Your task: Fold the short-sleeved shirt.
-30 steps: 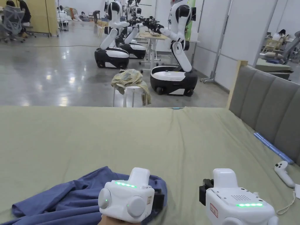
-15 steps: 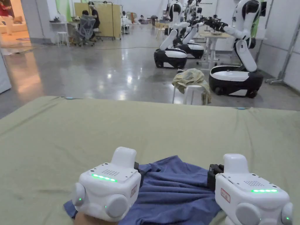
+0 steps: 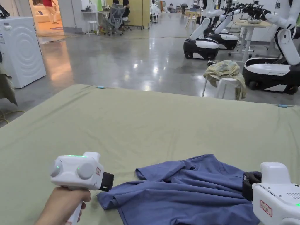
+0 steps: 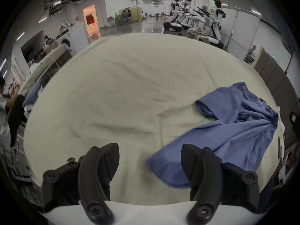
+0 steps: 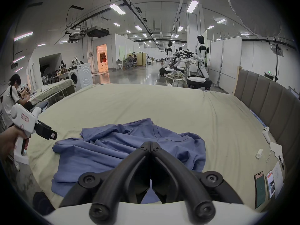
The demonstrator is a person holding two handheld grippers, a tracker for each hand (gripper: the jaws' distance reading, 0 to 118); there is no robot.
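A crumpled blue short-sleeved shirt (image 3: pixel 187 187) (image 4: pixel 235 123) (image 5: pixel 113 147) lies on the green bed sheet (image 3: pixel 146 117), near its front edge. My left gripper (image 3: pixel 107 181) (image 4: pixel 149 149) (image 5: pixel 48 132) is open just left of the shirt's lower left corner, jaws wide apart. That corner lies by its right-hand jaw, not pinched. My right gripper (image 3: pixel 249 184) (image 5: pixel 151 145) sits at the shirt's right side with its jaws pressed together. The shirt's folds run toward its tips, so it holds a pinch of the cloth.
A grey padded headboard (image 5: pixel 267 101) borders the bed on the right. A white controller (image 5: pixel 266 134) and phones (image 5: pixel 259 189) lie near it. Beyond the far edge stand a cloth-draped stool (image 3: pixel 225 73), wheeled robots (image 3: pixel 272 67) and a washing machine (image 3: pixel 20 49).
The head camera has swung left. My left gripper has gone from over the shirt to its left corner, and the shirt now lies more spread out between the two grippers.
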